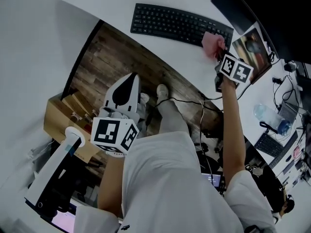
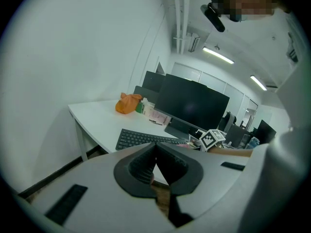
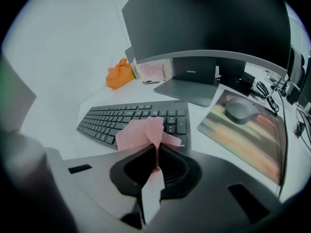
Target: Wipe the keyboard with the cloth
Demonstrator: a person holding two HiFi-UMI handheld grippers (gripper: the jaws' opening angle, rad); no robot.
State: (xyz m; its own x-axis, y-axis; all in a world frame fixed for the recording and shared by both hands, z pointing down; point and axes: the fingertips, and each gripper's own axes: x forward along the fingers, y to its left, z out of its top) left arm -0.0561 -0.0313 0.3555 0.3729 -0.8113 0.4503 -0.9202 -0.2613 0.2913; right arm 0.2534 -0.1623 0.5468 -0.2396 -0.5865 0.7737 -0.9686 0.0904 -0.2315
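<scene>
Right arm: is stretching forward over the table [image 1: 114,6], bringing the right gripper [image 1: 217,52] to the right end of the keyboard [image 1: 177,24].
Right fingers [image 3: 139,168]: are clenching on the pink cloth [image 3: 146,131], which is fanning out in front of them.
Cloth: is lying on the keys at the right end of the keyboard, near the mouse pad [image 3: 248,135].
Left arm: is bending close to the body, holding the left gripper [image 1: 132,79] over the wooden floor [image 1: 121,57], well apart from the table.
Left fingers [image 2: 141,166]: are pressing together, gripping nothing.
</scene>
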